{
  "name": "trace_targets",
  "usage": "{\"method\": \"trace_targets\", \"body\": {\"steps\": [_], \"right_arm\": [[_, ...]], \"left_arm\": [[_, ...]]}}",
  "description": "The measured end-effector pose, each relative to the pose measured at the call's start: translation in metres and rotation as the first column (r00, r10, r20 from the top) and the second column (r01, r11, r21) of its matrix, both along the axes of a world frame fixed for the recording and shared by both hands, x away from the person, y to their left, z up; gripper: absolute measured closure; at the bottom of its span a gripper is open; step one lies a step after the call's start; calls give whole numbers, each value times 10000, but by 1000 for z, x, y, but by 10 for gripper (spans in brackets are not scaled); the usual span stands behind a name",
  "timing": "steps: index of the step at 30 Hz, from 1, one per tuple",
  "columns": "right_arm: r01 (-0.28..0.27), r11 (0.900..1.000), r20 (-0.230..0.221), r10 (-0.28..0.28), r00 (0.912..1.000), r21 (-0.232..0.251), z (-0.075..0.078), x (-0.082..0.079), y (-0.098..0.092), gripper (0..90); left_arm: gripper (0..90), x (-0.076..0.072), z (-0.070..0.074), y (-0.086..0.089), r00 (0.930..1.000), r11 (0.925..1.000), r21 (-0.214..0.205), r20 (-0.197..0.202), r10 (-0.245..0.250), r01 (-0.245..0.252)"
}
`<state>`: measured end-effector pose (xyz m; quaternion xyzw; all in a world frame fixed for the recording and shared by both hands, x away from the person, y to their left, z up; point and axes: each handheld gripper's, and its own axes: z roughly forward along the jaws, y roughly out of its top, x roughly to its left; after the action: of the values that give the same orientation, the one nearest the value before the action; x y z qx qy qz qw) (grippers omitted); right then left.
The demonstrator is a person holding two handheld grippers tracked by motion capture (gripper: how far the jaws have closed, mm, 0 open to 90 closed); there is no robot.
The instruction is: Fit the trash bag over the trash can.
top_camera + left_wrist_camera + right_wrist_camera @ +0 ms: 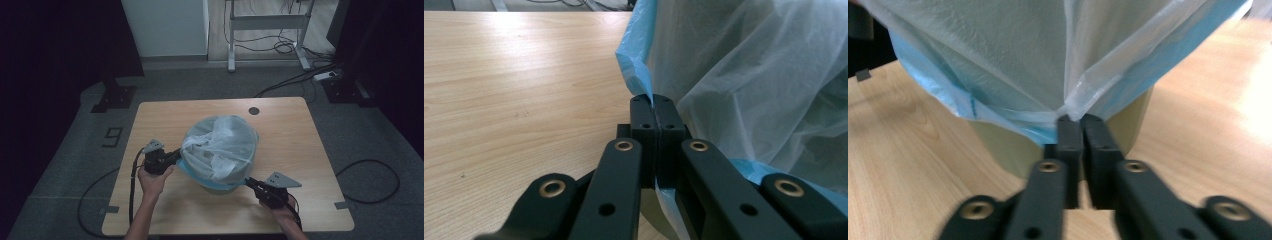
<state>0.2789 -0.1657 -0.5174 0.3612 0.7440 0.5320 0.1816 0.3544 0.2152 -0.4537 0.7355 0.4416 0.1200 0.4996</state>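
A pale bin (pixel 216 188) stands at the middle of the wooden table (pixel 290 130), draped in a thin translucent bag (pixel 220 147) with a light blue edge. My left gripper (pixel 176 156) reaches the bag's left side. In the left gripper view the left gripper (pixel 655 102) is shut, with the blue edge (pixel 634 55) pinched at its tips. My right gripper (pixel 250 182) is at the bag's front right. In the right gripper view the right gripper (pixel 1077 120) is shut on a pulled corner of the bag (pixel 998 50), just in front of the bin's wall (pixel 998 150).
A round dark cable hole (pixel 254 111) sits near the table's far edge. Beyond the table stand a white desk frame (pixel 267 22) and a black stand (pixel 115 95), with cables (pixel 370 180) on the grey floor. Bare wood lies on both sides of the bin.
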Motion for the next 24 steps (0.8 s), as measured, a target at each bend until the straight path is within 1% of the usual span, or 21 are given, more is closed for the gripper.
{"method": "trace_targets", "body": {"steps": [1, 2, 3, 6, 9, 11, 13, 14, 16, 17, 18, 21, 23, 24], "right_arm": [[113, 9999, 290, -116, 9995, 113, 4, -2, -2, 703], [255, 9989, 823, -287, 9962, 399, 14, -6, -7, 562], [333, 9981, 1027, -385, 9940, 521, 19, -7, -9, 531], [413, 9958, 1445, -528, 9881, 815, 34, -6, -15, 476], [444, 9943, 1674, -602, 9841, 966, 47, 0, -22, 447], [340, 9937, 1793, -530, 9824, 1072, 52, 3, -25, 434], [52, 9926, 1836, -276, 9826, 1214, 58, 6, -27, 411], [-100, 9915, 1803, -137, 9835, 1298, 60, 7, -27, 404], [-396, 9887, 1939, 109, 9810, 1445, 65, 4, -28, 397], [-581, 9873, 2053, 267, 9783, 1480, 67, 3, -29, 397], [-655, 9872, 2054, 345, 9781, 1457, 68, 2, -29, 400], [-765, 9896, 1916, 522, 9801, 1217, 70, 8, -26, 476], [-795, 9912, 1849, 590, 9810, 1059, 69, 11, -24, 561], [-907, 9906, 1831, 710, 9805, 1020, 68, 13, -23, 611]], "left_arm": [[891, 0, 0, 0, 10000, 10000, -55, 14, -17, 17], [889, 0, 0, 0, 10000, 10000, -95, 21, -21, 21], [888, 0, 0, 0, 10000, 9999, -100, 32, -9, 10], [887, -1, 1, 1, 10000, 10000, -95, 81, 25, -24], [885, -1, 2, 2, 9999, 9998, -179, 116, 43, -41], [884, -1, 2, 2, 9999, 9998, -210, 118, 41, -38], [883, -1, 2, 3, 9999, 9998, -214, 114, 52, -49], [883, -1, 2, 3, 9999, 9997, -223, 114, 55, -53], [883, -1, 2, 3, 9999, 9997, -234, 142, 56, -53], [883, -1, 2, 4, 9999, 9997, -244, 157, 53, -49], [883, -1, 2, 4, 9998, 9997, -255, 168, 60, -56], [884, -1, 2, 3, 9999, 9995, -323, 157, 61, -56], [884, -2, 3, 2, 9998, 9995, -302, 194, 24, -19], [885, -2, 3, 2, 9998, 9996, -291, 199, 4, 2]]}}
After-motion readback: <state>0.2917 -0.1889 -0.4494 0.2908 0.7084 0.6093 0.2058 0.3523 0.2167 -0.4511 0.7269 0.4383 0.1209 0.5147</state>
